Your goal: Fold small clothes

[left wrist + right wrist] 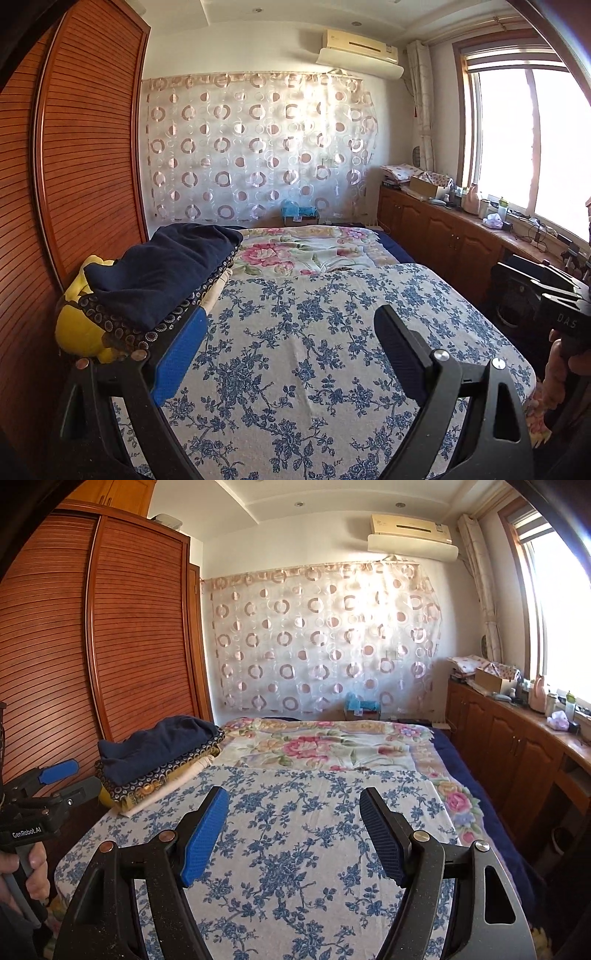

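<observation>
- stack of folded clothes [155, 280], navy piece on top, patterned and yellow pieces under it, sits on the bed's left edge beside the wooden wardrobe [85, 147]
- blue-flower cloth [314, 350] spread flat over the bed in front of me, nothing lying on it
- my left claw [291, 354] spread wide, empty, its blue pad just beside the stack
- my right claw [295, 834] also apart, empty, over the blue-flower cloth
- pink floral blanket [317, 746] further back
</observation>
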A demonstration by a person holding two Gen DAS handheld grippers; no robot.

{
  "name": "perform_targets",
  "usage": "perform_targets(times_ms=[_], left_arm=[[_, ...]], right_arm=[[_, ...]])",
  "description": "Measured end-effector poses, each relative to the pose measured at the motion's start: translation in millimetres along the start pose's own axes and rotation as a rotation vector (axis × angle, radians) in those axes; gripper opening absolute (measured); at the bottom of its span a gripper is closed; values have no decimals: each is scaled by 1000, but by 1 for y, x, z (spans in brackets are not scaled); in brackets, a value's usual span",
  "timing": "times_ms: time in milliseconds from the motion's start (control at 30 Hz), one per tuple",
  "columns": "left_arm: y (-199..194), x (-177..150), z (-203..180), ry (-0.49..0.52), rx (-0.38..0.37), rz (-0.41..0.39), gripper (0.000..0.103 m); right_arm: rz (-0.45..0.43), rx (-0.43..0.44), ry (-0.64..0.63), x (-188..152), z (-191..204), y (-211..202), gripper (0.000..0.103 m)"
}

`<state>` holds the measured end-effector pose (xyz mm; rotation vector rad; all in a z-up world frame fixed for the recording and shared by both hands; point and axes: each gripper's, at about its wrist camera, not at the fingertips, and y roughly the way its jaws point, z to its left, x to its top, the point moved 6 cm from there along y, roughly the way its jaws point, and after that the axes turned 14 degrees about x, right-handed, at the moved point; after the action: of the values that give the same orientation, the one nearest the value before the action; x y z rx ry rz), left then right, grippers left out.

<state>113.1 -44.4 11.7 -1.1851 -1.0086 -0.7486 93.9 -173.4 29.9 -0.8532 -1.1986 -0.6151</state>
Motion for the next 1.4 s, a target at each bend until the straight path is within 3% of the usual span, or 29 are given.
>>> perform_targets(times_ms=[1400], left_arm=[[-4,-2,-7,-10,-5,-2,92]], right_arm=[[1,14,-7,-1,-24,0,75]])
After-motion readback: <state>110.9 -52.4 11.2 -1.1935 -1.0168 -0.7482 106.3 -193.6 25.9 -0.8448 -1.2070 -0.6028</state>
